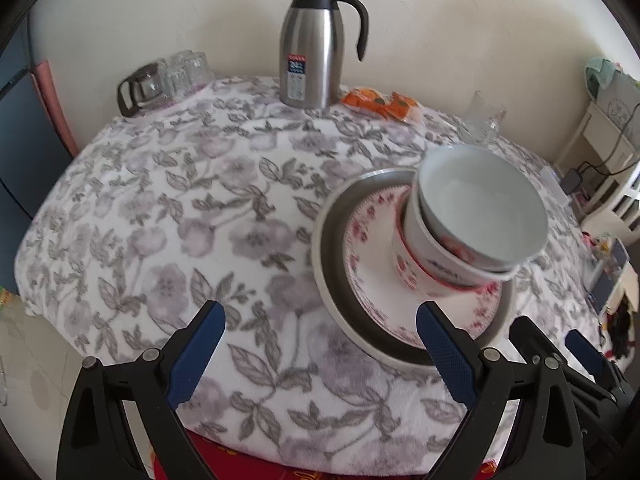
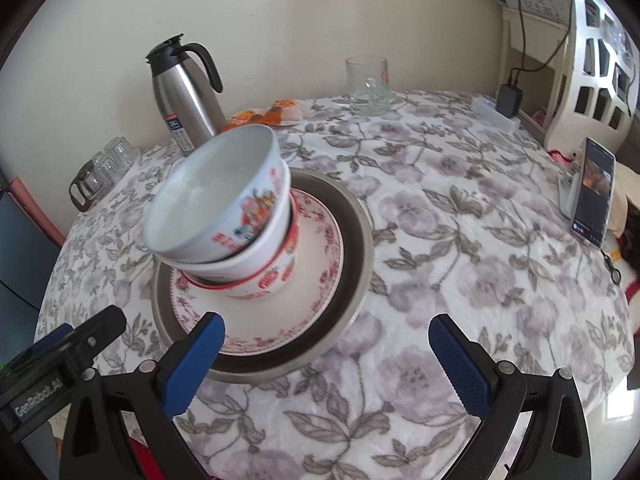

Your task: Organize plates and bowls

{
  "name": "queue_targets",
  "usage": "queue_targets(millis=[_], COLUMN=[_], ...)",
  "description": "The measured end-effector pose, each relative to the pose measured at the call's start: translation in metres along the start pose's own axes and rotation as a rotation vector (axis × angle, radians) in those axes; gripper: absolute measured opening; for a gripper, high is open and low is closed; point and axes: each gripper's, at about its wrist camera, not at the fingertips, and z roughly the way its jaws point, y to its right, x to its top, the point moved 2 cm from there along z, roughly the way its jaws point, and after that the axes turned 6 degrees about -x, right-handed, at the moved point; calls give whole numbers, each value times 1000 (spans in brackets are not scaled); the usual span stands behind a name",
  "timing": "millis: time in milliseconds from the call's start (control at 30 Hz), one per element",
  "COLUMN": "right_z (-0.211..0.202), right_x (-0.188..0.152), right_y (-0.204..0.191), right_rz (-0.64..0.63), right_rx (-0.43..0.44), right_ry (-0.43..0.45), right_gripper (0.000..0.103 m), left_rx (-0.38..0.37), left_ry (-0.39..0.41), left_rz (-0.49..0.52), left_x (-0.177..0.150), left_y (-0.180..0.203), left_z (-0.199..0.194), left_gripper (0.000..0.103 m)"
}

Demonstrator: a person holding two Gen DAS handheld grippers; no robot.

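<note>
Because the dishes are gathered largest at the bottom, the left wrist view shows a metal tray (image 1: 326,256) on the flowered tablecloth (image 1: 160,200) holding a patterned plate (image 1: 372,280) and a leaning stack of bowls (image 1: 472,220), while the left gripper (image 1: 320,344) hovers released and empty beside it, with broad bare cloth to its left. From the right wrist view, the same tray (image 2: 360,240), plate (image 2: 320,280) and tilted bowls (image 2: 224,208) sit near the table's front edge; the right gripper (image 2: 326,354) is spread and empty, open cloth lying rightward before a phone (image 2: 594,192).
</note>
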Motion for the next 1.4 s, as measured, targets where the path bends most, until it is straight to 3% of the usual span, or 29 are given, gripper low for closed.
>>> queue_targets(millis=[133, 500, 667, 1100, 1400], right_z=[1, 9, 17, 26, 28], right_x=[-5, -14, -18, -23, -23], right_y=[3, 10, 11, 17, 17], right_rz=[-5, -16, -29, -39, -50], right_rx=[-8, -27, -45, -62, -62], right_ry=[-8, -41, -64, -96, -97], right_gripper=[103, 103, 103, 103, 103], left_rx=[-32, 63, 140, 148, 140], left_ry=[-31, -61, -90, -168, -177], left_rz=[-6, 13, 31, 15, 9], left_x=[-9, -21, -26, -36, -36], left_y=[3, 0, -1, -5, -6], left_z=[4, 11, 19, 36, 38], left_gripper=[97, 97, 97, 97, 97])
